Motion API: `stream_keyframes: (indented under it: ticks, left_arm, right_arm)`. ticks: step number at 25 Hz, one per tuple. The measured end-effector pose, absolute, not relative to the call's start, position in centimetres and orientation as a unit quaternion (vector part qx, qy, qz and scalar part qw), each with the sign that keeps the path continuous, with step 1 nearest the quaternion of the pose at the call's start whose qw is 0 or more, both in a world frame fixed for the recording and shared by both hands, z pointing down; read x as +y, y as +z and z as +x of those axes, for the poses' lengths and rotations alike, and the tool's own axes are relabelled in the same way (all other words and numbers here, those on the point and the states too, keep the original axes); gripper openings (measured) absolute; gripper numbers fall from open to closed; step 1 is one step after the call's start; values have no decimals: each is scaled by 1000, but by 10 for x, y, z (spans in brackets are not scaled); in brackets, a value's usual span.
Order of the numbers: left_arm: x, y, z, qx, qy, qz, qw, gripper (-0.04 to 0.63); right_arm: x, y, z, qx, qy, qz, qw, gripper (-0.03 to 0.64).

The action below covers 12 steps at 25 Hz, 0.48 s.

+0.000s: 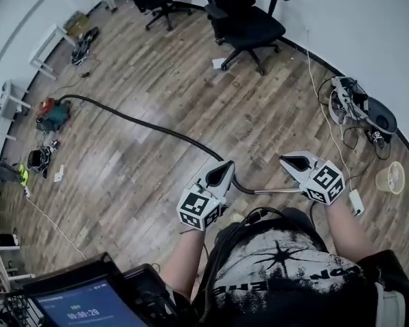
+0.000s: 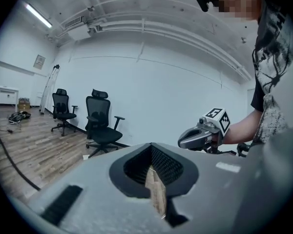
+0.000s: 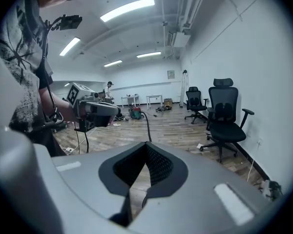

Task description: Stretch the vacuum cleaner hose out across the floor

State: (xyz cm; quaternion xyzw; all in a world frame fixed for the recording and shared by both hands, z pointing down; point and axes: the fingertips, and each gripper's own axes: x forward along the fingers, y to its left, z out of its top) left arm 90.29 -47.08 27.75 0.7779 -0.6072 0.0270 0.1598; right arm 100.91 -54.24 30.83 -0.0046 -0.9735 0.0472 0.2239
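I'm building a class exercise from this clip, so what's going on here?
A person holds a gripper in each hand. The left gripper and right gripper both hover above the wooden floor, shut and empty. The black hose already lies stretched across the floor from the vacuum cleaner to a metal wand near the person; neither gripper holds it.
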Motion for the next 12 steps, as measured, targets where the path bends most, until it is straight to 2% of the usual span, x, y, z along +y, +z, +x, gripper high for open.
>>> stream_keyframes:
  ticks: [12]
  left_arm:
    - [-471,238,963,-700,4,701,133,1]
  right_arm:
    - [-577,260,1072,-980,22,-98,171,6]
